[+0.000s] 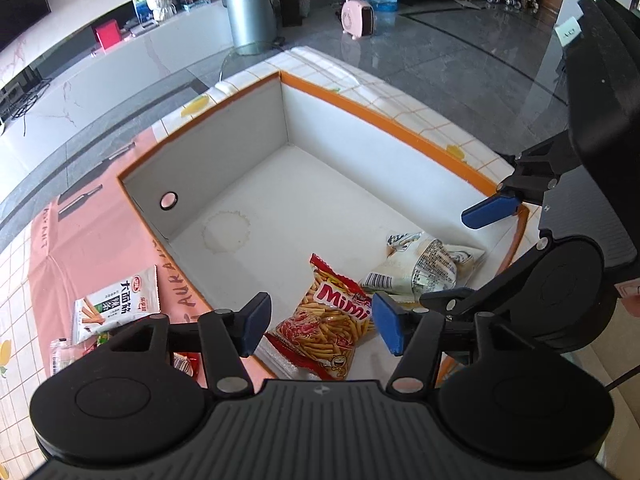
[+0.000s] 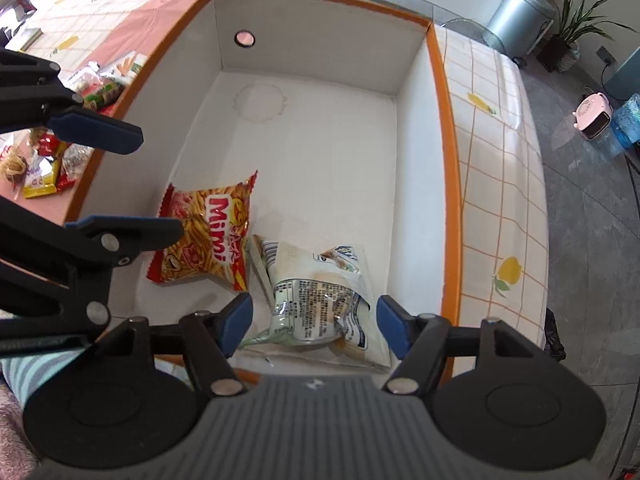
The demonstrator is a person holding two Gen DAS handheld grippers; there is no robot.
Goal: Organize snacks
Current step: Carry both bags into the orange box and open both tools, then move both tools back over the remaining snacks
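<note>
White box (image 2: 448,160) with orange rim, red-orange Mimi snack bag (image 2: 208,236) lying flat at 9 o'clock of crumpled cream packet (image 2: 316,300), left gripper (image 1: 320,328) and right gripper (image 2: 314,328) both parted, gripping nothing.

A tabletop (image 1: 404,110) under a white grid-patterned cloth carries an orange-rimmed white box (image 1: 384,122), a pink mat (image 1: 92,220), and loose snack packets (image 1: 116,308) on that mat.
</note>
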